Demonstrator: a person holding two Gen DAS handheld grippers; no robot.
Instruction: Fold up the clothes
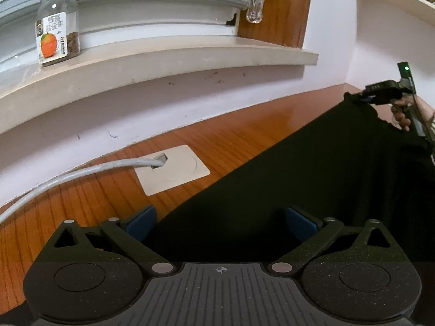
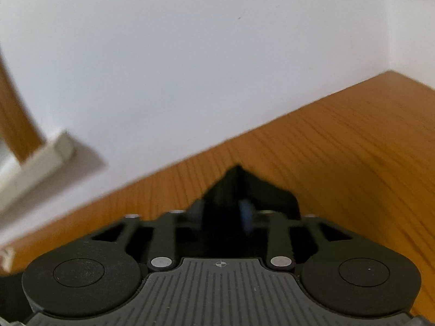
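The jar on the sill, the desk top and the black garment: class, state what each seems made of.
Jar: clear glass or plastic, see-through with a paper label; cannot tell which.
Desk top: wood or wood-look veneer, glossy, with grain lines and glare.
Black garment: matte cloth, draping, with a wavy edge.

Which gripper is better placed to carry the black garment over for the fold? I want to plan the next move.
Right, probably. The right gripper is shut on a corner of the black garment and holds it raised above the wooden table. The left gripper is open, gripping nothing.
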